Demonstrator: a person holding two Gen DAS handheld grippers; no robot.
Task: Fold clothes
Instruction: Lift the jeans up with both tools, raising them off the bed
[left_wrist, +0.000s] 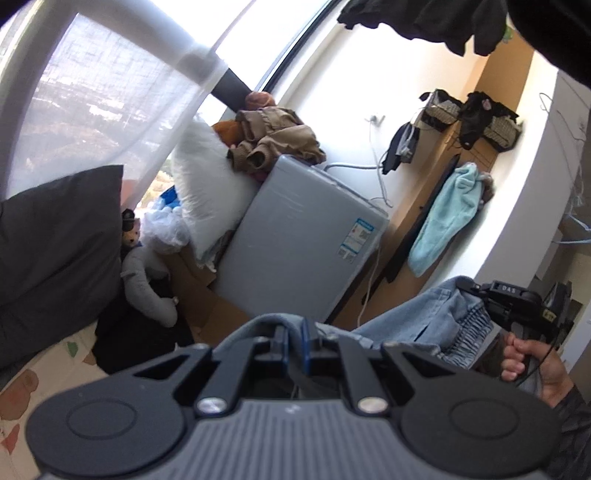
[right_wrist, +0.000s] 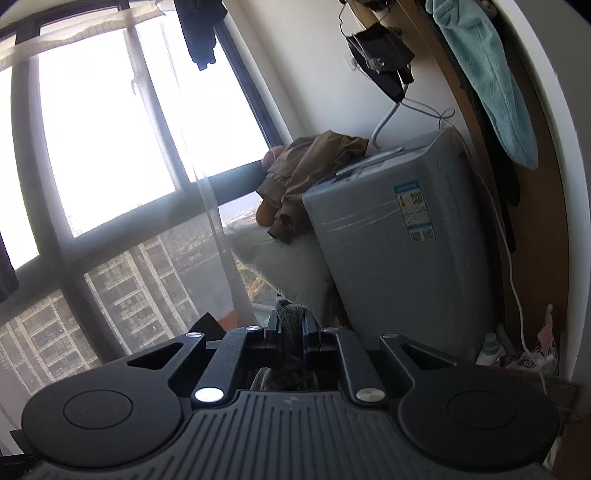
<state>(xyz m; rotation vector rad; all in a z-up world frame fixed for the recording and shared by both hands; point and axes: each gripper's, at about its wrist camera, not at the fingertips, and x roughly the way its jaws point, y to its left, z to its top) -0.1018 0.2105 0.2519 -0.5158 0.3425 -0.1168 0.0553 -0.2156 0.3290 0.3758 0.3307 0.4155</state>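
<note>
A light blue denim garment (left_wrist: 424, 317) with an elastic waistband hangs stretched in the air between both grippers. My left gripper (left_wrist: 294, 332) is shut on one end of its fabric. At the right of the left wrist view, a person's hand (left_wrist: 532, 365) holds my right gripper (left_wrist: 476, 291), clamped on the other end of the waistband. In the right wrist view my right gripper (right_wrist: 291, 325) is shut on a bunched grey-blue fold of the denim garment (right_wrist: 290, 314). Most of the garment hangs below, out of sight.
A grey washing machine (left_wrist: 295, 236) (right_wrist: 399, 251) stands ahead with brown clothes (left_wrist: 280, 140) (right_wrist: 306, 170) piled on top. A white pillow (left_wrist: 207, 184) leans beside it. A sheer curtain (left_wrist: 110, 110) covers the window (right_wrist: 110, 147). A turquoise towel (left_wrist: 447, 214) hangs on the wall. Dark pillow (left_wrist: 55, 236) at left.
</note>
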